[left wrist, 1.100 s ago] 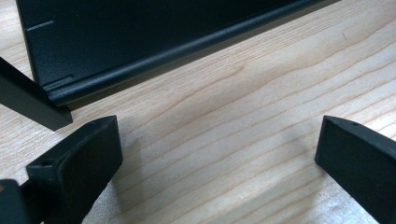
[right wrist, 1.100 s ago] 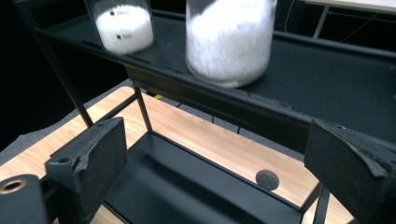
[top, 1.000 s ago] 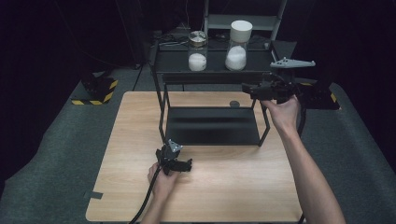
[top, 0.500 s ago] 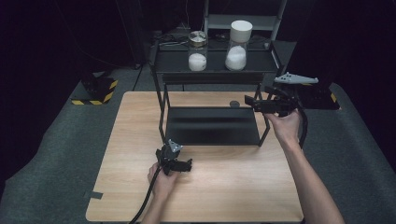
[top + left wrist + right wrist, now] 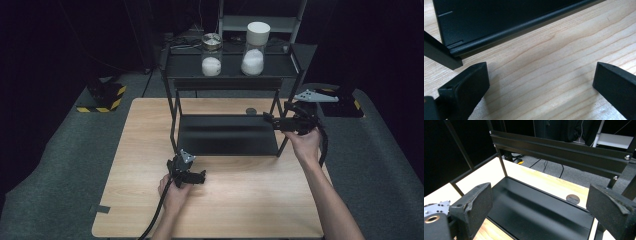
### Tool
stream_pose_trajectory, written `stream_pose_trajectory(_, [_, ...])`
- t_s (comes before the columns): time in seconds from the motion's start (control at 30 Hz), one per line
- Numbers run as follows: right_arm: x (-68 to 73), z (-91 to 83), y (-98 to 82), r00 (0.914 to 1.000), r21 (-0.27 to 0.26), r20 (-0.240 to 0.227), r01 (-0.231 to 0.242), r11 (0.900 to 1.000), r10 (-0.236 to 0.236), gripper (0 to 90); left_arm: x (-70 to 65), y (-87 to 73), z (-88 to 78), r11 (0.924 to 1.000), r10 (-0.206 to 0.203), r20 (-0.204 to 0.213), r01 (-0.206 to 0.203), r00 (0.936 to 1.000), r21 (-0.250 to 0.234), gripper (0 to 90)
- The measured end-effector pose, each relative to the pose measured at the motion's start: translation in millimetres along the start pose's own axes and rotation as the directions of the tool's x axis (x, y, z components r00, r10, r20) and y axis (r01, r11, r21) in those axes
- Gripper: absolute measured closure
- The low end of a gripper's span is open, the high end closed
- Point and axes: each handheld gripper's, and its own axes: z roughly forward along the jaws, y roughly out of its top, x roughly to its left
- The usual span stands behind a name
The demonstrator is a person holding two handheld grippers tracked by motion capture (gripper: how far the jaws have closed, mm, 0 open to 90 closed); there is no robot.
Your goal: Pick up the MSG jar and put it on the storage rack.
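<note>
From the high view, the right gripper (image 5: 270, 120) pointed in at the black rack (image 5: 227, 134), jaws spread and empty, likely lining up with the small round disc (image 5: 250, 111) just beyond them. The left gripper view showed the left gripper (image 5: 541, 82) parked on the table (image 5: 564, 50), released, the rack's lower shelf ahead. In the right gripper view, the disc (image 5: 572, 199) lay ahead, nearer the right-hand jaw.

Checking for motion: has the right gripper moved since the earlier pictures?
Yes. The right gripper has sunk from shelf-top height to beside the rack's lower tray.
</note>
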Motion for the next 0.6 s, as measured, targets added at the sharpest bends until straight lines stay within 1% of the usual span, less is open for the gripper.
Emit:
stream_pose_trajectory(0.2, [-0.8,2.6,-11.9,1.0000,0.006,-0.001,-0.003,1.000,0.003,6.5,0.0,0.0,0.0,1.0000,0.000,0.000,0.000,1.0000,0.000,0.6])
stream_pose_trajectory(0.4, [1.2,6.8,-21.6,0.9999,0.021,0.001,0.010,1.000,-0.010,6.5,0.0,0.0,0.0,1.0000,0.000,0.000,0.000,1.0000,0.000,0.6])
stream_pose_trajectory(0.6, [2.9,11.7,-32.6,0.9999,0.034,0.002,0.011,0.999,-0.011,6.5,0.0,0.0,0.0,1.0000,0.000,0.000,0.000,1.0000,0.000,0.6])
